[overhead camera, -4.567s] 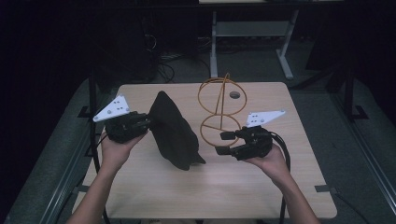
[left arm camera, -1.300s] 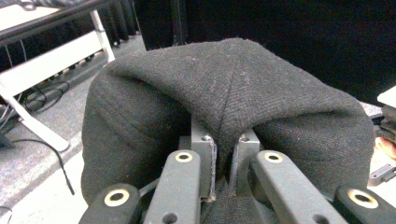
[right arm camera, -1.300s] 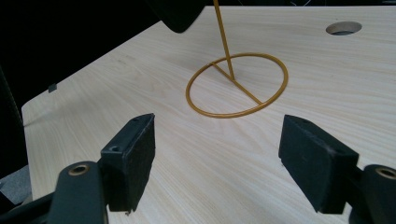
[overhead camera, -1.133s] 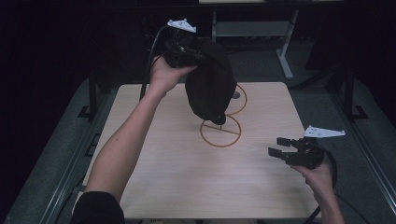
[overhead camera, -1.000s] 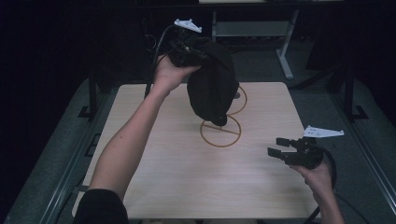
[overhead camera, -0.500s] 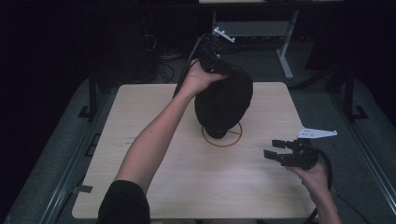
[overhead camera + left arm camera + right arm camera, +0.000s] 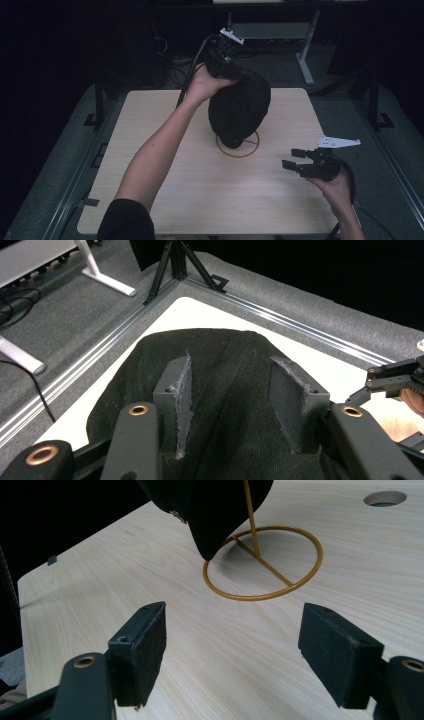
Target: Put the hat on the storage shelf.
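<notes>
Black cap [image 7: 239, 107] sits on gold wire stand [image 7: 238, 146]. Left hand-held gripper [image 7: 230, 405] just opening, pads clear of cap; right hand-held gripper [image 7: 240, 645] wide, empty, over counter [image 7: 165, 190].

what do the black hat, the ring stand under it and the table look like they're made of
Hat: looks like soft knit or corduroy-like cloth, matte black; fine ribs show in the left gripper view, and it drapes.
Stand: probably thin metal wire with a gold or brass-coloured finish; slim, rigid ring and upright rod.
Table: pale wood or wood-look laminate, matte; straight grain lines show.
</notes>
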`<action>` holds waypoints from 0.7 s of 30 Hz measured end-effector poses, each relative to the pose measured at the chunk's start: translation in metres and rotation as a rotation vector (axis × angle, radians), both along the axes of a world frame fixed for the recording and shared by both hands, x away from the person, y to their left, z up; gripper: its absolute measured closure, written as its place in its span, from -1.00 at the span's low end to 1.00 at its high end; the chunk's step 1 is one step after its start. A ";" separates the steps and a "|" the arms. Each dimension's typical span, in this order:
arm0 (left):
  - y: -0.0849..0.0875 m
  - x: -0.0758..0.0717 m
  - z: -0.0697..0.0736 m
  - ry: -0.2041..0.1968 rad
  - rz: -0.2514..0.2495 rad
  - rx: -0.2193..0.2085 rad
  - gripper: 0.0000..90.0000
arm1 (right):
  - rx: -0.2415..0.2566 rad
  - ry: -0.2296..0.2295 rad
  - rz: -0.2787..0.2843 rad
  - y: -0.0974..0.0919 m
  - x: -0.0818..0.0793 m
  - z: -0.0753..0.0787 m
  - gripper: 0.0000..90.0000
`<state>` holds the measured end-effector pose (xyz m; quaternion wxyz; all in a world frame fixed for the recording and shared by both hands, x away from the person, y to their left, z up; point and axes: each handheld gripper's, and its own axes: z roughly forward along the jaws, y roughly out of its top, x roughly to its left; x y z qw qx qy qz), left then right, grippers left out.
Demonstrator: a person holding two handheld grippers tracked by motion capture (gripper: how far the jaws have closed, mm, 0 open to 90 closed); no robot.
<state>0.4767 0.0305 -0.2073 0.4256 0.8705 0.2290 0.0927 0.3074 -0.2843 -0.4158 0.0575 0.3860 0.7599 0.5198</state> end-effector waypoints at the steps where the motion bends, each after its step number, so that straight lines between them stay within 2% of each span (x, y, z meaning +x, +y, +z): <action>1: 0.001 0.000 0.000 -0.003 0.003 -0.003 0.14 | -0.002 0.000 -0.001 0.000 0.000 0.000 -0.40; 7: 0.012 -0.006 0.000 -0.017 0.008 -0.006 0.08 | -0.007 -0.010 -0.004 0.001 0.000 0.001 -0.40; 14: 0.023 -0.010 -0.002 -0.013 0.024 -0.028 0.04 | -0.025 -0.009 -0.002 0.004 -0.002 0.002 -0.42; 19: 0.029 -0.011 -0.005 -0.012 0.032 -0.021 0.02 | -0.031 -0.008 -0.006 0.004 -0.003 0.002 -0.44; 21: 0.031 -0.012 -0.006 -0.007 0.040 -0.036 0.01 | -0.037 -0.007 -0.016 0.004 -0.004 0.003 -0.47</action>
